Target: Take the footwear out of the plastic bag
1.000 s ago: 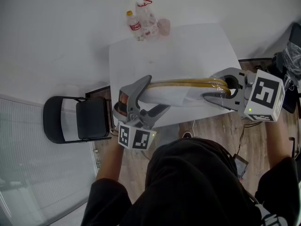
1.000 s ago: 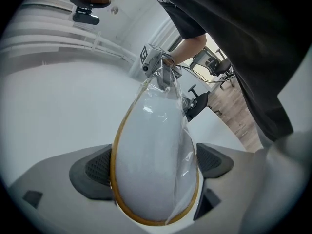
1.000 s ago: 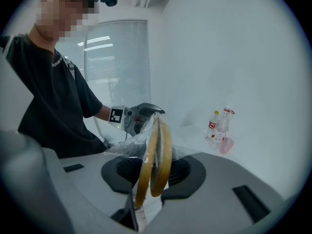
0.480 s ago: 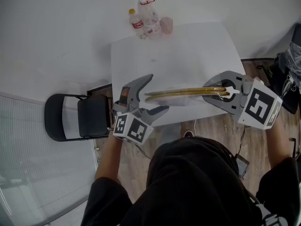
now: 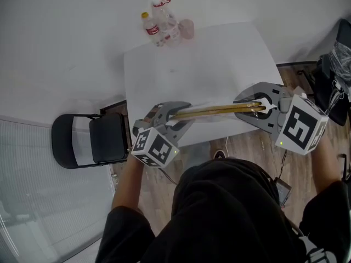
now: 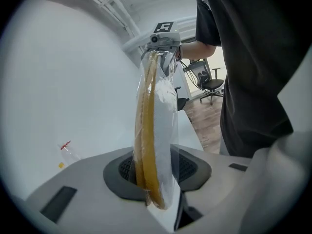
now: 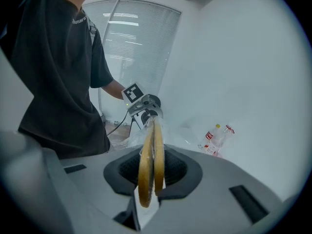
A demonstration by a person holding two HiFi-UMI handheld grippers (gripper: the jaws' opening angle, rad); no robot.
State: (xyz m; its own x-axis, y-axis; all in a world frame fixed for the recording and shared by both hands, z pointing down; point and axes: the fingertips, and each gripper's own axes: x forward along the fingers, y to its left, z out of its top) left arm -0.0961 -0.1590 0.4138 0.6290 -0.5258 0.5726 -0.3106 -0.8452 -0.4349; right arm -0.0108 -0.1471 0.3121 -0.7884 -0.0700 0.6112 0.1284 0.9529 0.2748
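A pair of flat slippers with tan soles, sealed in a clear plastic bag (image 5: pixel 214 110), hangs edge-on above the near edge of the white table (image 5: pixel 208 59), stretched between both grippers. My left gripper (image 5: pixel 184 114) is closing its jaws on the bag's left end, and the pads touch the bag (image 6: pixel 151 145) on both sides. My right gripper (image 5: pixel 242 107) is shut on the right end, with both soles (image 7: pixel 150 165) pinched between its pads. Each gripper view shows the other gripper at the bag's far end: the right gripper (image 6: pixel 158 52) and the left gripper (image 7: pixel 145 115).
Two plastic bottles and a clear cup (image 5: pixel 164 27) stand at the table's far edge. A black folding chair (image 5: pixel 88 141) stands to the left of the table. Dark gear (image 5: pixel 337 70) and cables lie on the wooden floor at the right. An office chair (image 6: pixel 209 84) stands farther off.
The left gripper's jaws went from wide open to closed around the bag's left end. The bagged slippers turned from flat to edge-on, and the right gripper tightened on its end.
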